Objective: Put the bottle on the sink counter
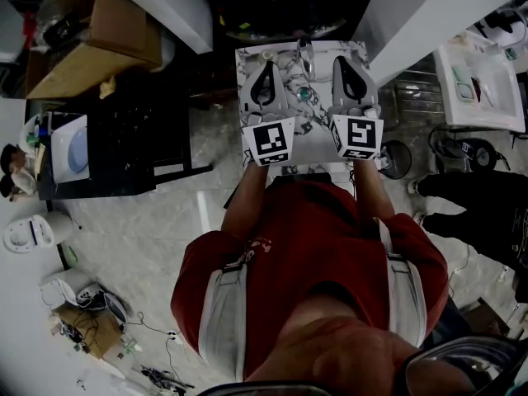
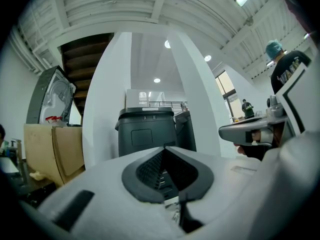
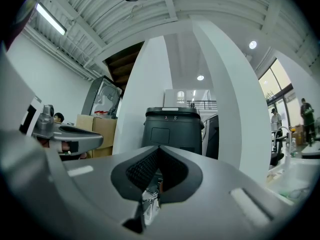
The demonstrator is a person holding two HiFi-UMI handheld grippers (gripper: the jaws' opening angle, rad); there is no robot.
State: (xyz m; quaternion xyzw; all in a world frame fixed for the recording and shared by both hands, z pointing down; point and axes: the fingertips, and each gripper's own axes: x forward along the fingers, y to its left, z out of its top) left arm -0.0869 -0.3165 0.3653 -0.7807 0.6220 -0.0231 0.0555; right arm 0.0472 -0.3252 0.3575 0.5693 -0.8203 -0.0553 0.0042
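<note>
You stand at a small sink counter (image 1: 318, 143) with a white, grey-veined marble top; a faucet (image 1: 306, 56) rises at its far edge. The floor (image 1: 148, 221) around you is pale marble tile; tall white columns (image 2: 102, 99) go up to a ribbed white ceiling with strip lights.

Straight ahead, past the counter, a dark grey bin (image 2: 146, 131) stands between the columns. Cardboard boxes (image 1: 99, 35) sit to your left beyond a black cart (image 1: 124, 143). A wire rack (image 1: 417, 97) and a white table (image 1: 483, 81) with small things on it lie to your right; a person in black (image 1: 478, 209) stands on that side. Cables (image 1: 148, 337) trail over the floor behind you on the left.

You hold your left gripper (image 1: 266, 64) and right gripper (image 1: 344, 60) level, side by side over the counter. Each has its jaws brought together at the tips and grips nothing.

What looks like the bottle (image 1: 305, 95), a small thing with a teal part, lies on the counter between the two grippers, apart from both; the faucet stands just beyond it.
</note>
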